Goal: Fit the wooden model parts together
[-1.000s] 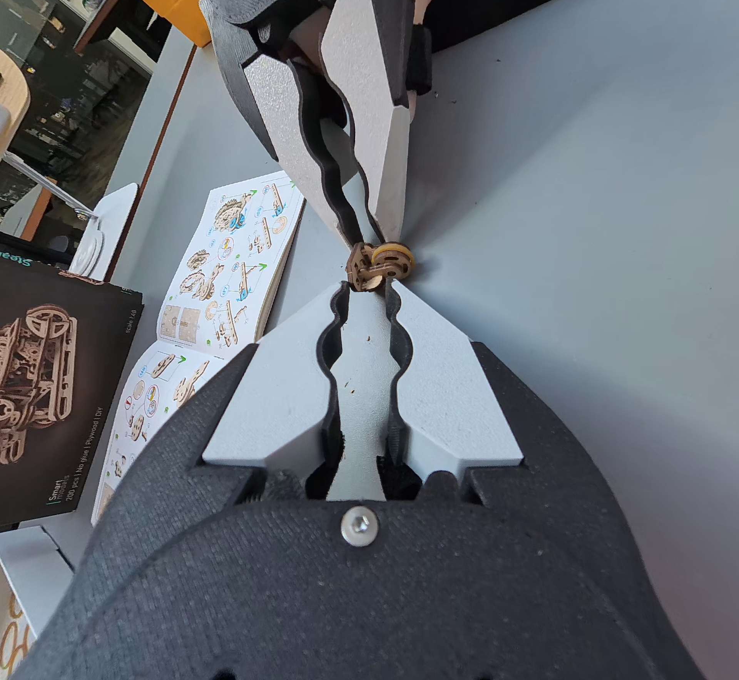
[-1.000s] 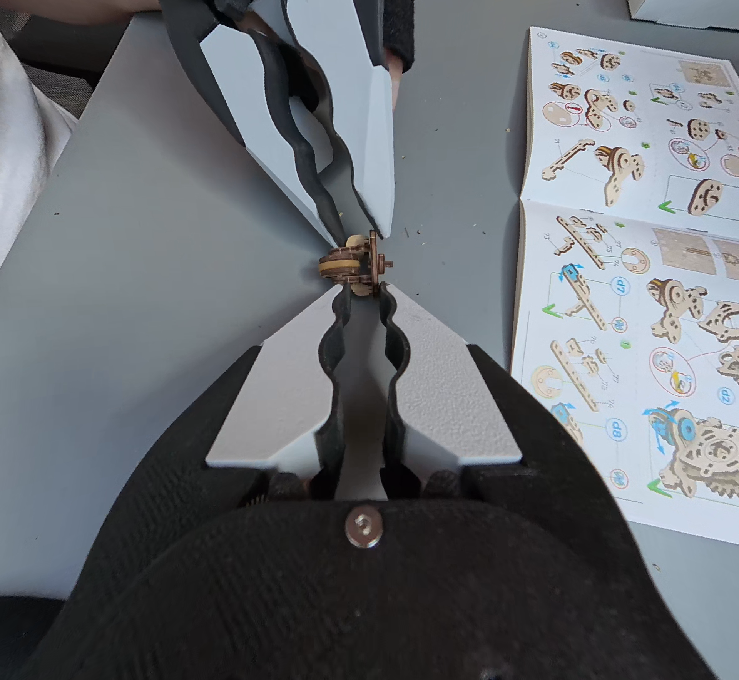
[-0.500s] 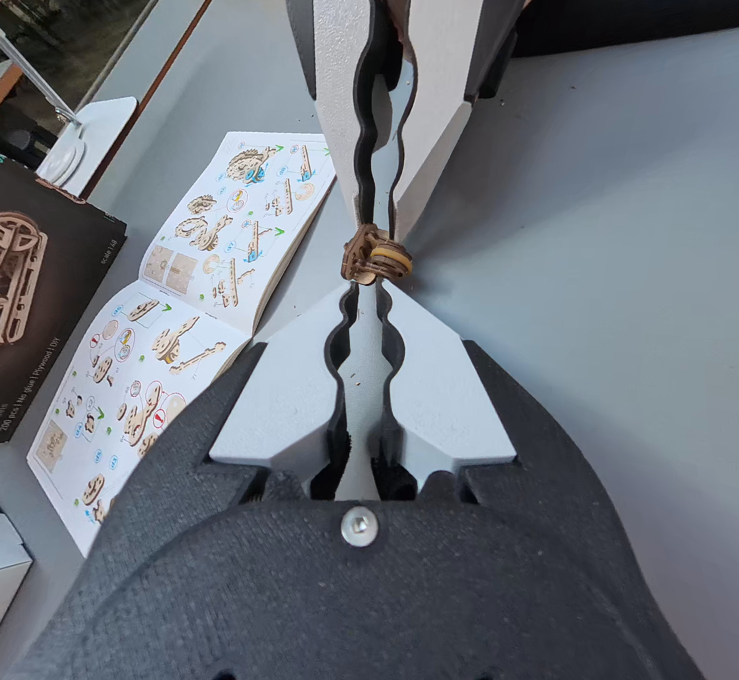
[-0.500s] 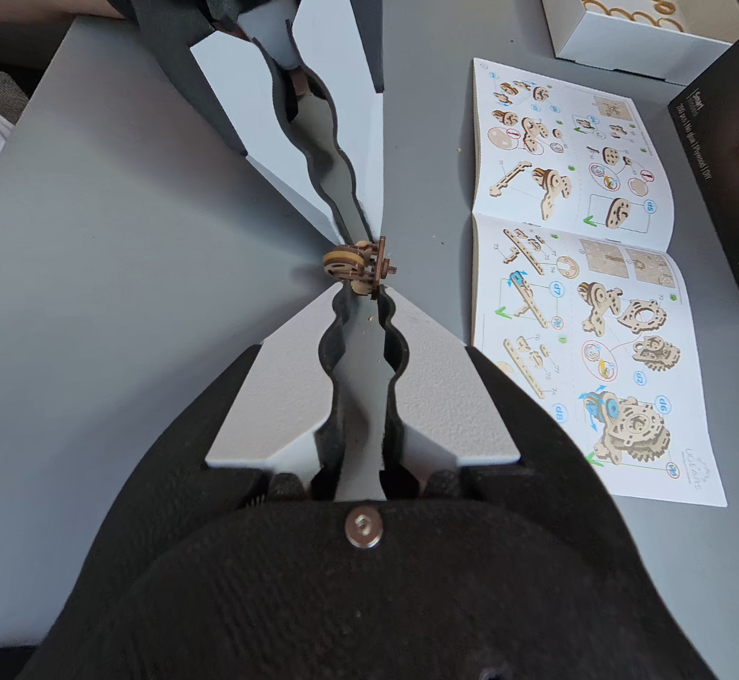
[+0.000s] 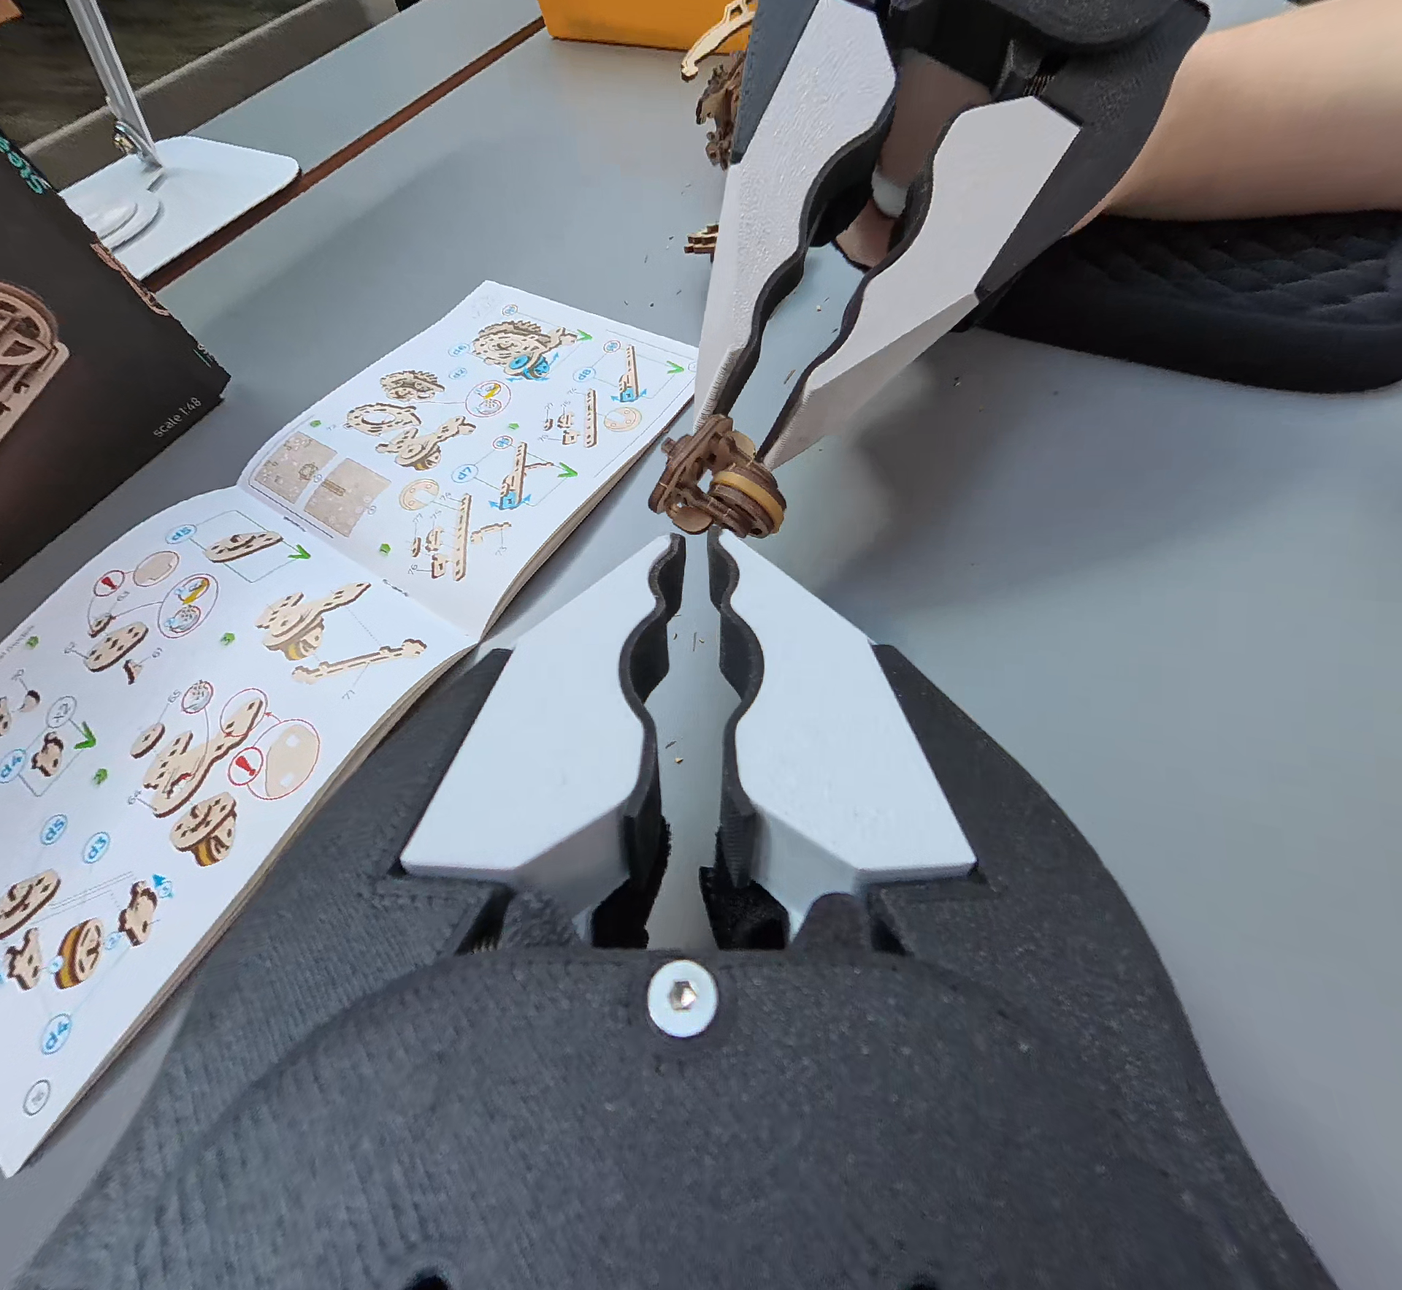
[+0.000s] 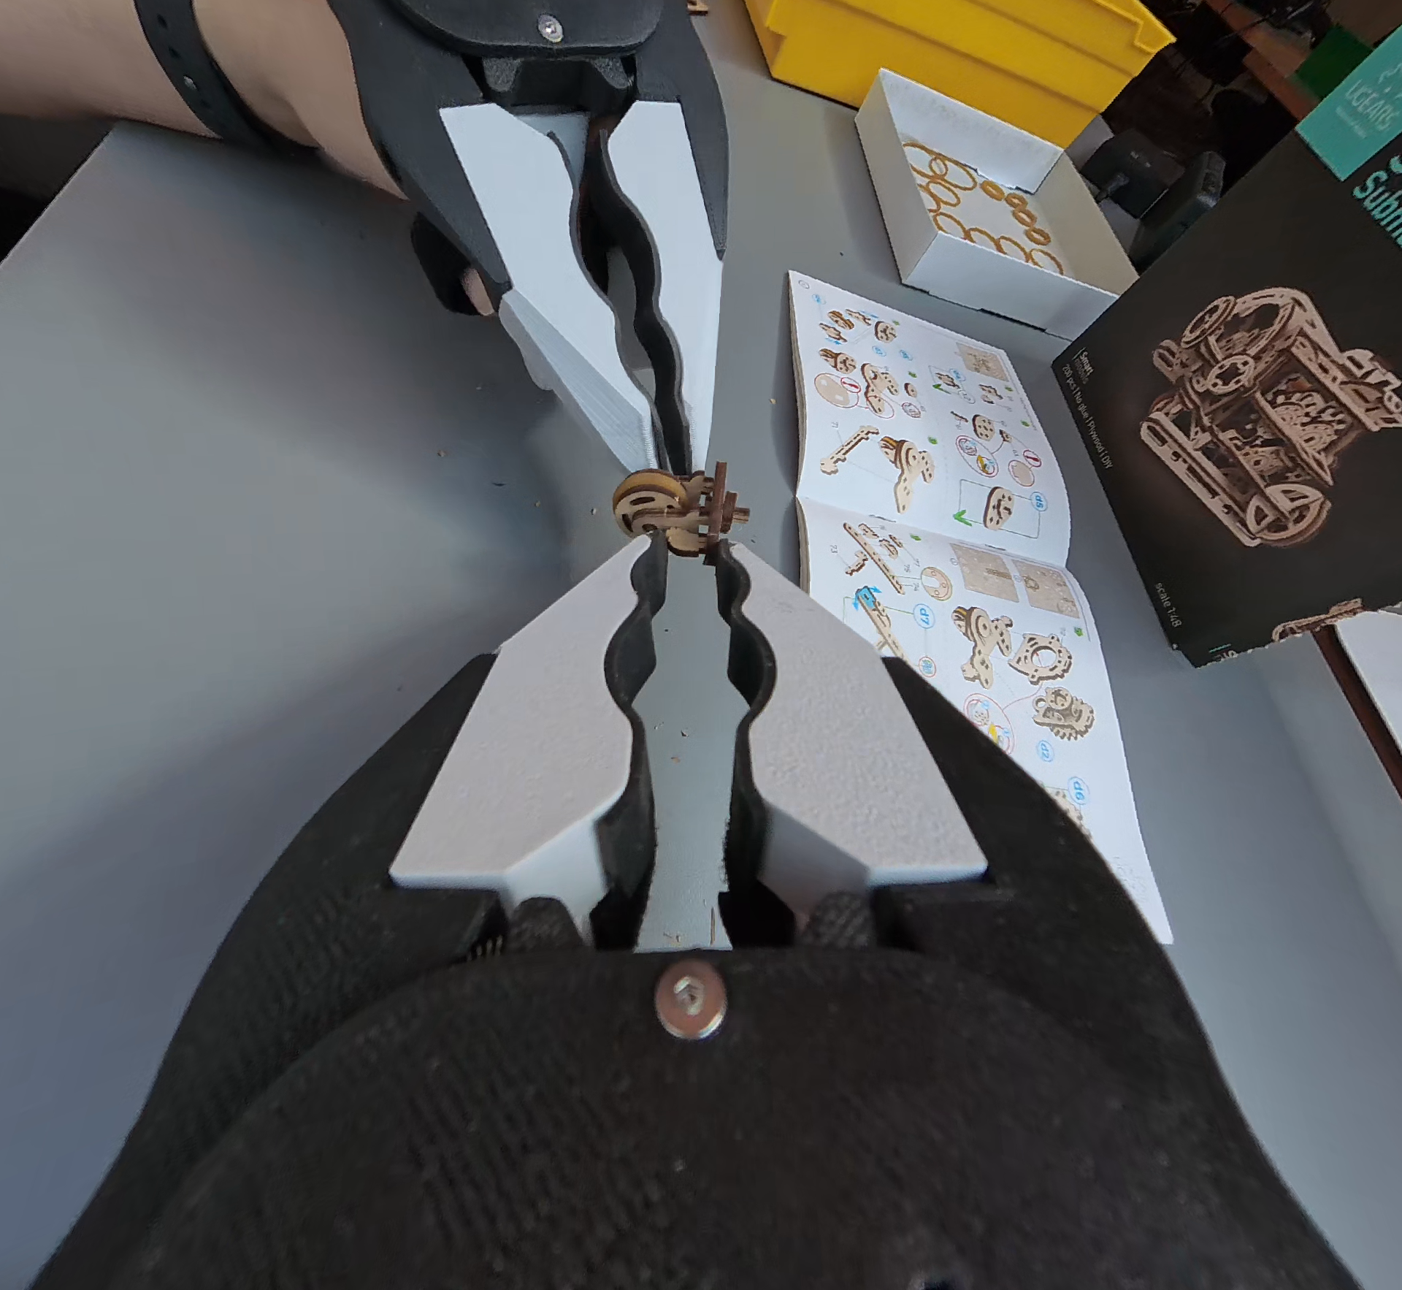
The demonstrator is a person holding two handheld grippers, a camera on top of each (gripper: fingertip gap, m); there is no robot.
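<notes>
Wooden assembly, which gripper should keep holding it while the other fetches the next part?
Right, probably: the right gripper has its fingertips on either side of the wooden assembly, while the left gripper seems only to nip its edge.

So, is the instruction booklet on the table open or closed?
Open. The instruction booklet lies spread flat on the grey table, with two printed pages of diagrams showing on either side of its centre fold.

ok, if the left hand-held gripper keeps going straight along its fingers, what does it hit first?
The small wooden assembly, just past the left hand-held gripper tips. The right hand-held gripper sits right behind it, pinching its far side. Whether the left tips already touch the wood is unclear.
</notes>
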